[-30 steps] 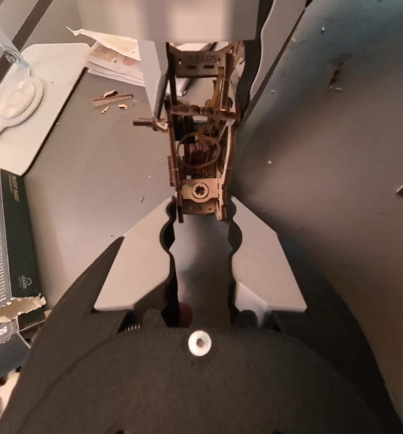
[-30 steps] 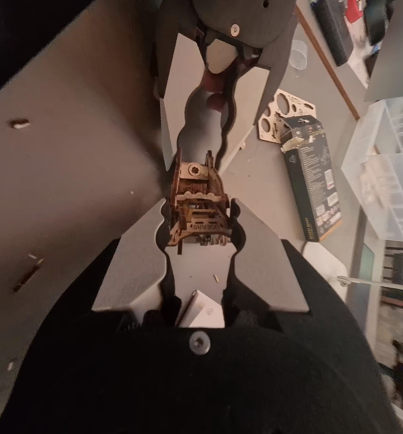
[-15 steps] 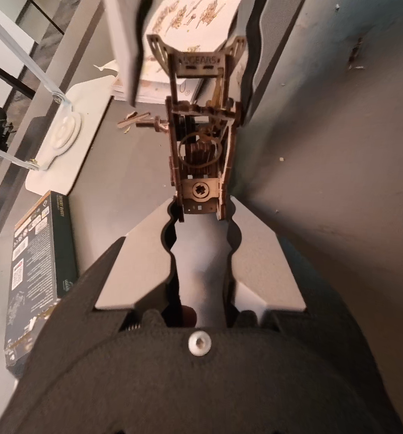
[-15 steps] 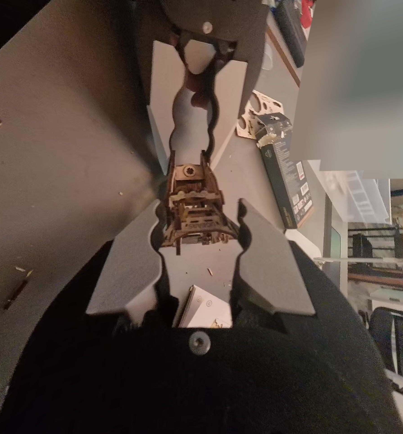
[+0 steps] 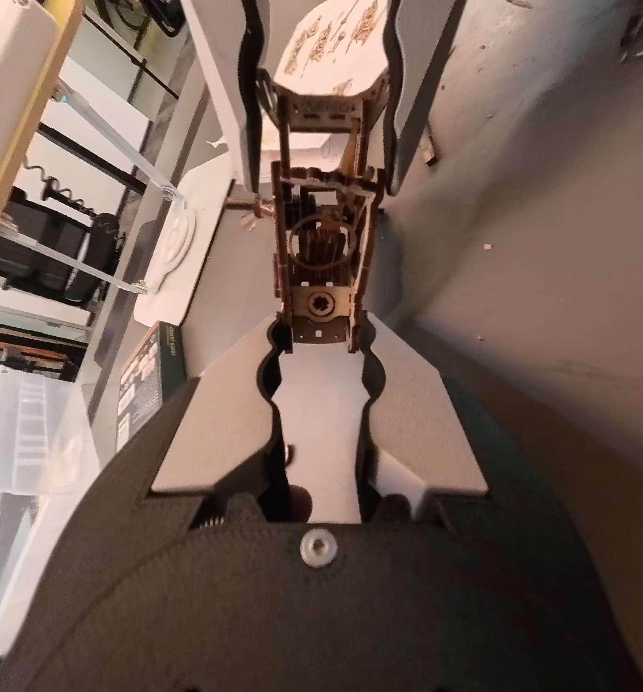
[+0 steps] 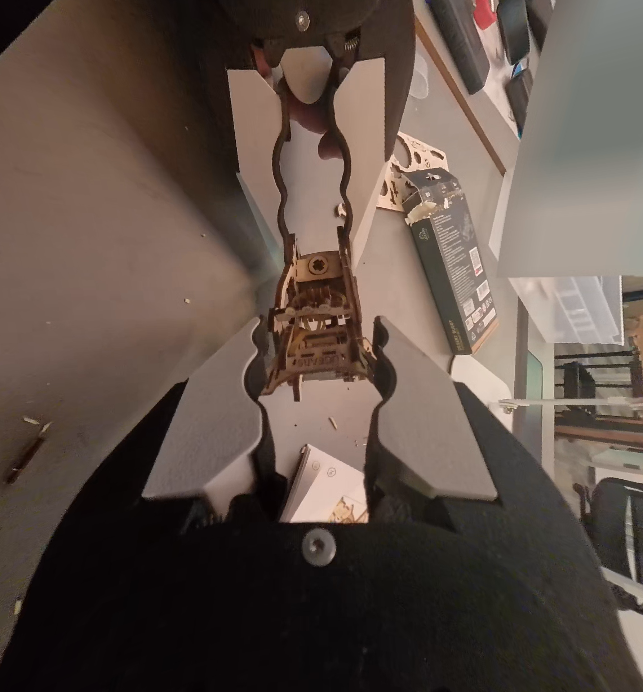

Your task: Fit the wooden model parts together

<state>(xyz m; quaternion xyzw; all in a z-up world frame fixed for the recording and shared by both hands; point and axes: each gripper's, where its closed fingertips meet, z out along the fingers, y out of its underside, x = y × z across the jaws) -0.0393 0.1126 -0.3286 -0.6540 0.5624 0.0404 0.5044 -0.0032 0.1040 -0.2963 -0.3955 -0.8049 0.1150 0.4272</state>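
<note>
The grey worktop point(image 6: 88, 262) lies under the wooden model point(image 5: 322, 239), which is lifted clear of it. The model's long axis runs gripper to gripper. The left gripper point(image 5: 322, 339) fingers pinch its round-socket end; the right gripper point(image 6: 318, 359) fingers clasp the flared opposite end.

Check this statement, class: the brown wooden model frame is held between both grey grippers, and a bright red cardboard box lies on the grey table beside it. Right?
Not quite. The cardboard box is dark green, not bright red, as the right wrist view shows. The rest stands: the brown wooden model frame sits between the left gripper and right gripper, above the grey table.
</note>
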